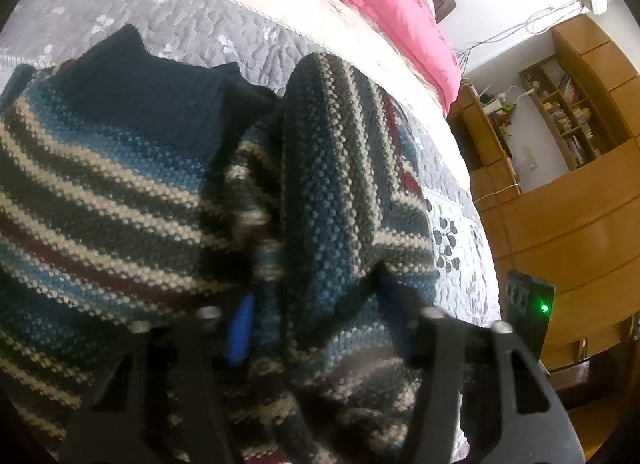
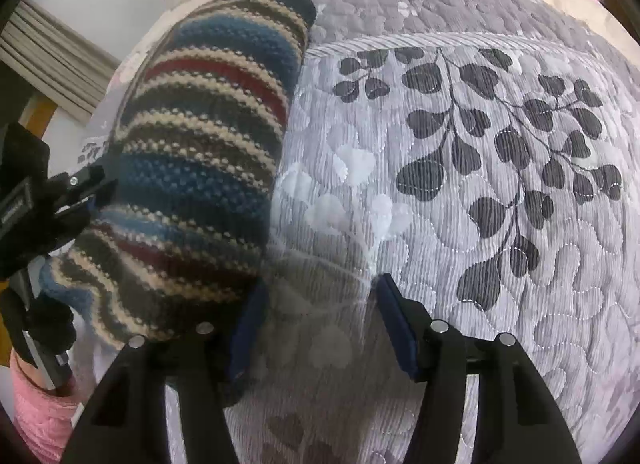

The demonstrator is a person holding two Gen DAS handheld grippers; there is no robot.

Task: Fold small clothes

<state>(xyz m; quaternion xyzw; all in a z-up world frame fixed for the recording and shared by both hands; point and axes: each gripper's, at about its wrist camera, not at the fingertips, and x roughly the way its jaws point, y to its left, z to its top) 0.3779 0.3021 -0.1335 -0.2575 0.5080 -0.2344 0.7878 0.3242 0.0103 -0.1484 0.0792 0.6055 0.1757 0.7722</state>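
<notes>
A knitted sweater with blue, grey, cream and dark red stripes lies on the bed and fills most of the left wrist view, its dark blue collar at the top. A raised fold of it runs down between the fingers of my left gripper, whose jaws stand wide apart around the fabric. In the right wrist view the sweater lies as a long striped roll at the left. My right gripper is open over bare quilt, its left finger against the sweater's edge. The left gripper shows at that roll's left side.
The bed carries a grey quilt with dark leaf prints. Pink pillows lie at the head. Wooden cabinets and bookshelves stand past the bed's right edge. A black device with a green light is near. A gloved hand with a pink sleeve holds the left gripper.
</notes>
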